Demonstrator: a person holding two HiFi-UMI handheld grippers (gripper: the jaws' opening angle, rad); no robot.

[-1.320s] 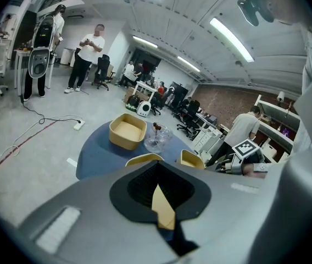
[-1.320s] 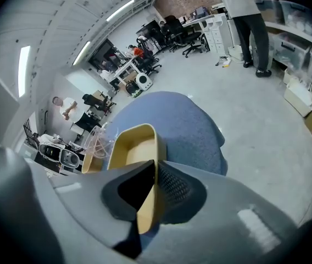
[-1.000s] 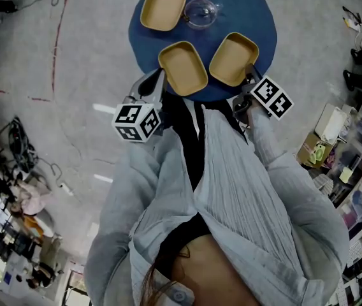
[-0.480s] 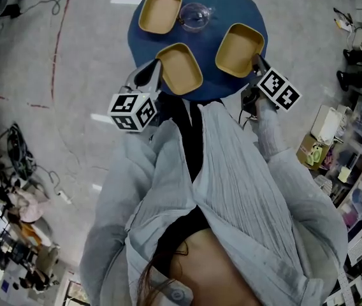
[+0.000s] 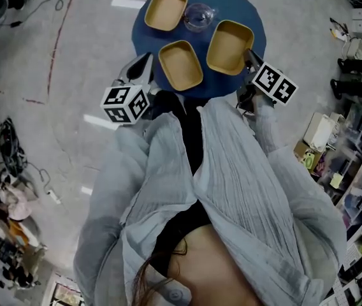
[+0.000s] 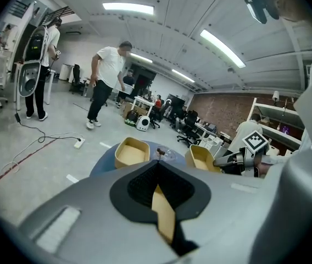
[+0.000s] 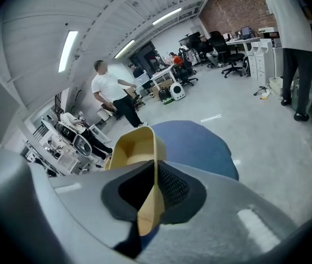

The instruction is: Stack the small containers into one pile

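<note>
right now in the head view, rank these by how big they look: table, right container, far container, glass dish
1. table
2. right container and far container: not ranked. The right one looks bigger, but the right claw seems to hold it lifted, nearer the camera.
3. glass dish

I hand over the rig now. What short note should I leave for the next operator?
Left gripper: jaws shut on the near container, at its rim.
Right gripper: jaws shut on the right container, at its wall.
The far container sits beside a clear glass piece on the blue table.
Done: nothing stacked yet.
Left: nest all three into one pile.
</note>
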